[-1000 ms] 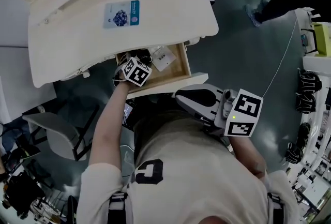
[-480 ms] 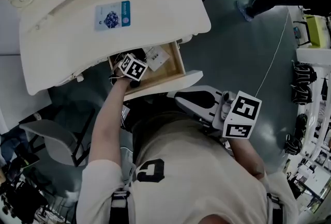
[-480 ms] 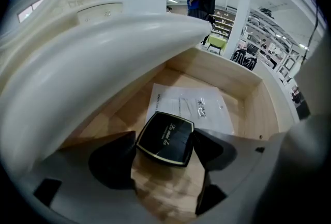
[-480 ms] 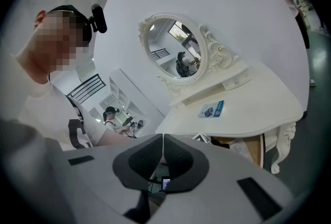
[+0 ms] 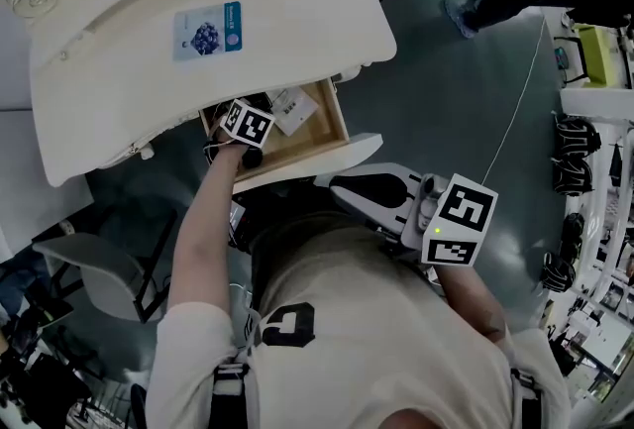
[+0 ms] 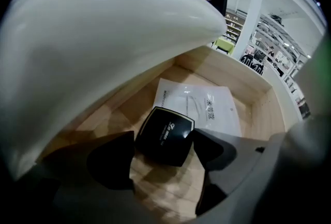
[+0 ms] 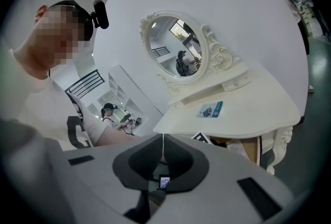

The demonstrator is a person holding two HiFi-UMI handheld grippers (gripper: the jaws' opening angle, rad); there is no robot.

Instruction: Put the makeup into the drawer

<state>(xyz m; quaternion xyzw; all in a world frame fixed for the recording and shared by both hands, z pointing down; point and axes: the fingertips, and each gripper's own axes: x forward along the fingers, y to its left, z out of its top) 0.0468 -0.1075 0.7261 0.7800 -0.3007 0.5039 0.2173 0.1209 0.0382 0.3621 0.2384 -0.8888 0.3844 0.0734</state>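
Head view overhead, left gripper view close; drawer (image 5: 322, 118) in both.

The head view is dim and flat. Soft room light makes the cream desk (image 5: 198, 70) the brightest area, and the floor (image 5: 446, 120) right of the desk has a dull sheen. The drawer (image 5: 322, 125) under the desk lies in shade. In the left gripper view, fisheye bends the desk's edge, which is blurred and pale, and the corners go black. The jaws cast soft shadows on the wood beside the sharp, faintly glossy compact (image 6: 165, 135). The right gripper view is bright, with a white wall (image 7: 232, 21) behind the desk inside a dark round vignette.
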